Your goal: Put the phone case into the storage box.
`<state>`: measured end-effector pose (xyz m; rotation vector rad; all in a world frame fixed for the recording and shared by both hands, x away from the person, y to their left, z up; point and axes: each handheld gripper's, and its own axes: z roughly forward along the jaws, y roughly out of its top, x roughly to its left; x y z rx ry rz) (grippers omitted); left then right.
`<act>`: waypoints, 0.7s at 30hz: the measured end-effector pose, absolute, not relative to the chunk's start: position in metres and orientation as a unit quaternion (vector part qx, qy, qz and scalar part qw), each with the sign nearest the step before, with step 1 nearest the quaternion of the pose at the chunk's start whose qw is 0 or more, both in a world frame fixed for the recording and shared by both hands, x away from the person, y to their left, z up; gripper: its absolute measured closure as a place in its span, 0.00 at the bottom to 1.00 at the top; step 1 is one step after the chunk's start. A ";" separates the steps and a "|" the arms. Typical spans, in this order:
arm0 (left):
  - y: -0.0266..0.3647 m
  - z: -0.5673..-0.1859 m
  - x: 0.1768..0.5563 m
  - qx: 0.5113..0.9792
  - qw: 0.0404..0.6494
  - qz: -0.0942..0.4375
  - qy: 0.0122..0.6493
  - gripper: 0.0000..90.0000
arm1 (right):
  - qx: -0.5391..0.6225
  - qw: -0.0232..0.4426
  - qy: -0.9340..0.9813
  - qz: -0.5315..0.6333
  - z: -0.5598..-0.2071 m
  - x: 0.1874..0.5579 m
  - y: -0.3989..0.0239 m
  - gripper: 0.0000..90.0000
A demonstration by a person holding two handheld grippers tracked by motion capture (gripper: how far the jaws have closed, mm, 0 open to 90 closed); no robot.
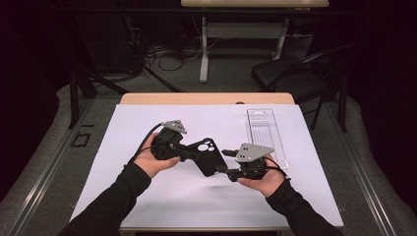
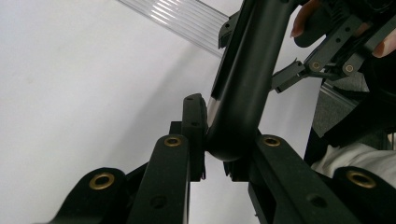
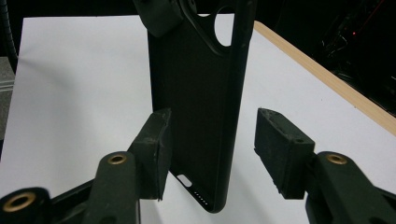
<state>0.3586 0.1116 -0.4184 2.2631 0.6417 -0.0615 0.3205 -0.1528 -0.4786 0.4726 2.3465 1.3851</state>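
Your high view looks forward and down from above. Your gripper views ride close, facing along their jaws. All three share the phone case [image 1: 208,156] [image 2: 243,79] [image 3: 196,107].

The upper end of the matte black plastic phone case [image 3: 196,93] is cut off (top edge) in the right gripper view.

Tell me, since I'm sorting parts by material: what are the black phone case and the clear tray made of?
Black phone case: likely soft rubbery plastic, matte, with faint sheen along its rounded edge. Clear tray: seemingly thin rigid plastic, transparent and glossy, with moulded ribs.
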 end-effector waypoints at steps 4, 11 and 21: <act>0.111 -0.418 0.359 0.890 0.377 -0.022 0.255 0.91 | 0.170 0.192 0.833 0.490 -0.477 0.320 -0.151 0.49; 0.108 -0.418 0.358 0.893 0.367 -0.015 0.259 0.91 | 0.176 0.202 0.830 0.489 -0.470 0.319 -0.150 0.49; 0.099 -0.417 0.357 0.901 0.348 -0.006 0.260 0.90 | 0.191 0.226 0.820 0.490 -0.458 0.319 -0.149 0.52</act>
